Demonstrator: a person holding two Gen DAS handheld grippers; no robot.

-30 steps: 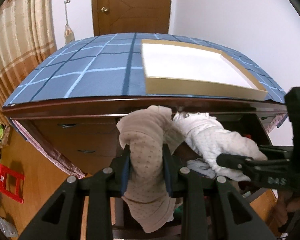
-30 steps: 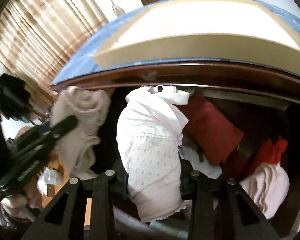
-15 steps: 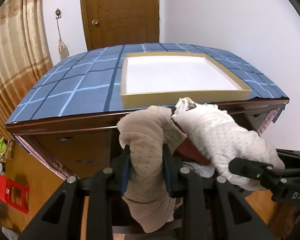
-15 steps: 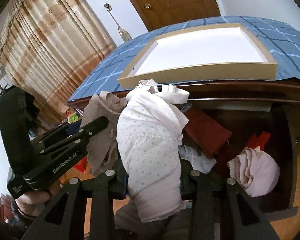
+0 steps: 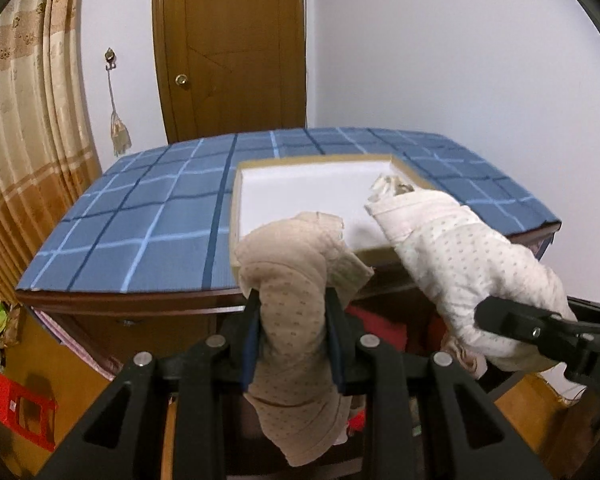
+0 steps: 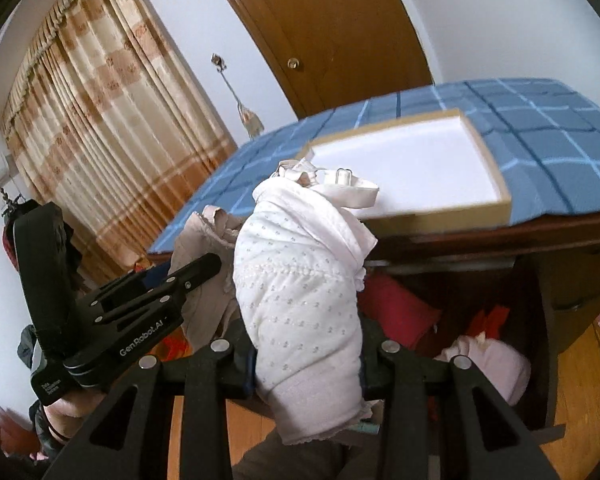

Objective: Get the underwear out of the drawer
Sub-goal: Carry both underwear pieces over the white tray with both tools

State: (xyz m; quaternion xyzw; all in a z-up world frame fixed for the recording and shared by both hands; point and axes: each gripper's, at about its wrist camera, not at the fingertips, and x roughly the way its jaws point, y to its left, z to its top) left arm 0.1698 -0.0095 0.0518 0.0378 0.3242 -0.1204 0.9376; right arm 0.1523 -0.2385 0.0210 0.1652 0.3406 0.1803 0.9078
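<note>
A: Where are the two garments at this moment?

B: Both are out of the drawer (image 6: 572, 280) and up in the air in front of the tabletop (image 5: 132, 240). The left gripper (image 5: 292, 332) has its jaws clenched on the beige underwear (image 5: 292, 320), which sticks up between them and hangs down below. The right gripper (image 6: 306, 360) grips the white underwear (image 6: 300, 300) the same way, about its middle. In the left view the white piece reaches over the near edge of the shallow box (image 5: 300, 184) that sits on the blue checked cloth.

A: How do you reckon they handle?

B: Light and soft, I would say. Each one is bunched into a padded roll that bulges above the jaws and droops under them, so it gives under pressure rather than resisting. Nothing fragile, nothing slippery by the look of the dotted fabric. The white one has a strap with a small clasp (image 6: 342, 178) loose at the top, which could snag on the box rim.

A: Is the grip in a good place?

B: Across the thick middle of the roll, yes. That keeps both ends from sliding out. A hold near a thin edge would likely let the bundle unroll and sag.

A: And the drawer?

B: Open below the tabletop edge, with red clothes (image 6: 396, 308) and a pale pink piece (image 6: 488, 364) lying inside.
</note>
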